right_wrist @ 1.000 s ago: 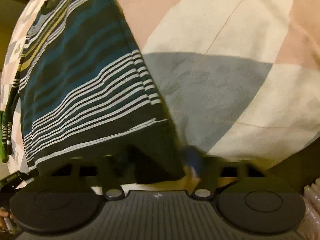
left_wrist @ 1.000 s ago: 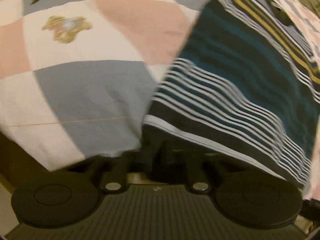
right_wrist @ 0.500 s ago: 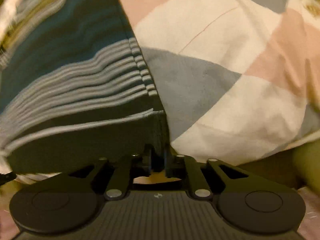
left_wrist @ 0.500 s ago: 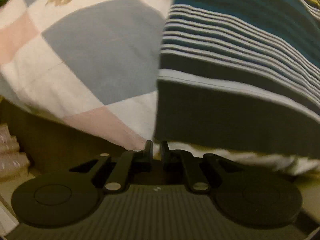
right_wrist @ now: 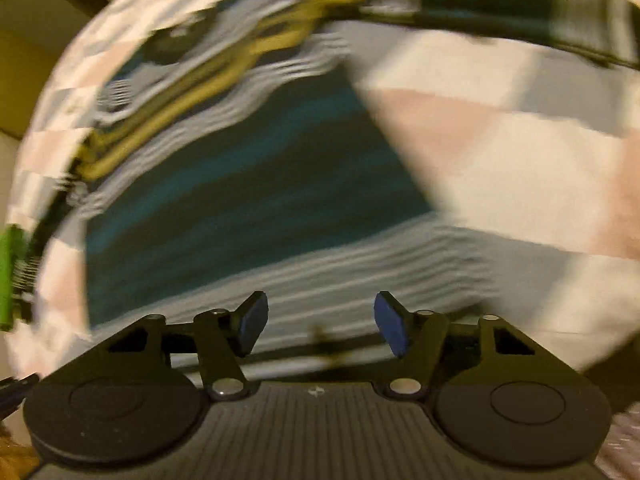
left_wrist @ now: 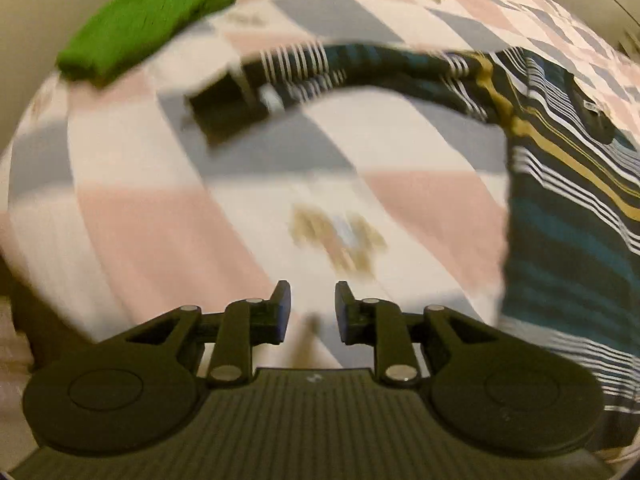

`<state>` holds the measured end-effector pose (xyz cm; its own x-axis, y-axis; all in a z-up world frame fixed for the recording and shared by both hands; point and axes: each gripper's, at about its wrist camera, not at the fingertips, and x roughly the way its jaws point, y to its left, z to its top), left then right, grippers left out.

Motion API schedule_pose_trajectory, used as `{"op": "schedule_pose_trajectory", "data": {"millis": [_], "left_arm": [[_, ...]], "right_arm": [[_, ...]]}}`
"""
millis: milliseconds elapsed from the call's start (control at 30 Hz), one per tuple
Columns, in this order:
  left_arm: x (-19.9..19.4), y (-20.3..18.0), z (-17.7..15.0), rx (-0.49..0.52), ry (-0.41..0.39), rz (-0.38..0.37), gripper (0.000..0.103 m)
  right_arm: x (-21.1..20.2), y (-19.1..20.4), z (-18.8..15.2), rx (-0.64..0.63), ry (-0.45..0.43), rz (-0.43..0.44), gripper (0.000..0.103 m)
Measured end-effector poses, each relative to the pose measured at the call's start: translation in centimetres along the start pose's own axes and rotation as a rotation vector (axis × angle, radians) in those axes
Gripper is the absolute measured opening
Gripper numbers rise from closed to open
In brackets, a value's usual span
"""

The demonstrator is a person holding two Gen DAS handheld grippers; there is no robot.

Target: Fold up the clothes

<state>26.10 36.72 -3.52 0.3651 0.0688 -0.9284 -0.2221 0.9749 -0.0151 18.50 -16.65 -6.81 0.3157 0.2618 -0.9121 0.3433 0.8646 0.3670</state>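
A dark striped long-sleeved shirt [left_wrist: 568, 208] with teal, white and yellow bands lies flat on the checked bedspread [left_wrist: 200, 216]. Its left sleeve [left_wrist: 344, 64] stretches out across the bed in the left wrist view. My left gripper [left_wrist: 309, 304] is open and empty above the bedspread, left of the shirt's body. In the right wrist view the shirt's body [right_wrist: 248, 184] fills the middle and its other sleeve [right_wrist: 500, 0] runs along the top. My right gripper [right_wrist: 318, 320] is open and empty over the shirt's hem. Both views are blurred.
A folded green garment [left_wrist: 148, 20] lies at the far left corner of the bed; a green strip of it [right_wrist: 8, 276] shows at the left edge of the right wrist view. The bed's near edge drops off below both grippers.
Both grippers have let go of the shirt's hem and opened. They have lifted and pulled back, and the left one has swung left over the bedspread.
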Motion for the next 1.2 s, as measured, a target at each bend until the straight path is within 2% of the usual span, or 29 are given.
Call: {"op": "schedule_pose_trajectory", "data": {"millis": [67,167,300,400,467,500,567,600,633,667,733,800,900,1000,1033,1200], "left_arm": [[0.6,1.3,2.4,0.06,-0.02,0.004,0.029],[1.5,4.1,6.1,0.095,-0.062,-0.012,0.033],[3.7,7.4,10.7,0.172,-0.102,-0.006,0.052],[6.6,8.3,13.2,0.263,-0.073,-0.004,0.052],[8.4,8.3,14.0,0.31,-0.044,-0.016,0.049],[9.3,8.4,14.5,0.331,-0.028,-0.022,0.043],[11.2,8.8,15.1,0.33,0.025,-0.056,0.019],[11.9,9.1,15.4,0.324,0.047,-0.076,0.002],[11.9,9.4,15.8,0.314,0.043,-0.09,0.001],[11.9,9.9,16.3,0.296,0.036,-0.108,0.001],[10.8,12.1,18.0,0.184,-0.007,-0.167,0.001],[9.8,15.3,20.5,0.021,-0.044,-0.223,0.003],[11.0,18.6,23.3,-0.118,-0.023,-0.165,0.009],[12.8,19.8,23.9,-0.154,0.061,-0.001,0.01],[12.7,20.3,23.4,-0.191,0.08,-0.023,0.016],[12.2,21.2,19.0,-0.455,0.161,-0.273,0.04]], "right_arm": [[2.4,4.9,1.0,0.005,0.017,0.068,0.062],[6.0,13.0,1.9,0.016,0.054,0.148,0.062],[8.8,21.2,1.8,-0.022,0.086,0.216,0.062],[10.2,25.2,1.5,-0.036,0.111,0.233,0.062],[11.0,27.3,1.2,-0.04,0.128,0.233,0.062],[11.1,27.8,1.2,-0.038,0.135,0.231,0.062],[11.6,28.9,1.3,-0.029,0.146,0.223,0.062],[11.9,29.6,1.4,-0.023,0.151,0.218,0.062],[12.3,30.0,1.6,-0.015,0.153,0.217,0.062],[12.6,30.4,1.8,-0.007,0.155,0.216,0.062],[12.9,31.0,2.5,-0.001,0.145,0.216,0.062],[13.3,31.7,3.4,0.002,0.129,0.217,0.062],[13.6,32.5,4.5,0.008,0.114,0.221,0.062],[14.1,33.1,5.2,0.01,0.112,0.21,0.062],[14.3,33.3,5.2,0.009,0.117,0.208,0.062],[14.2,32.2,4.6,0.031,0.134,0.195,0.062]]}}
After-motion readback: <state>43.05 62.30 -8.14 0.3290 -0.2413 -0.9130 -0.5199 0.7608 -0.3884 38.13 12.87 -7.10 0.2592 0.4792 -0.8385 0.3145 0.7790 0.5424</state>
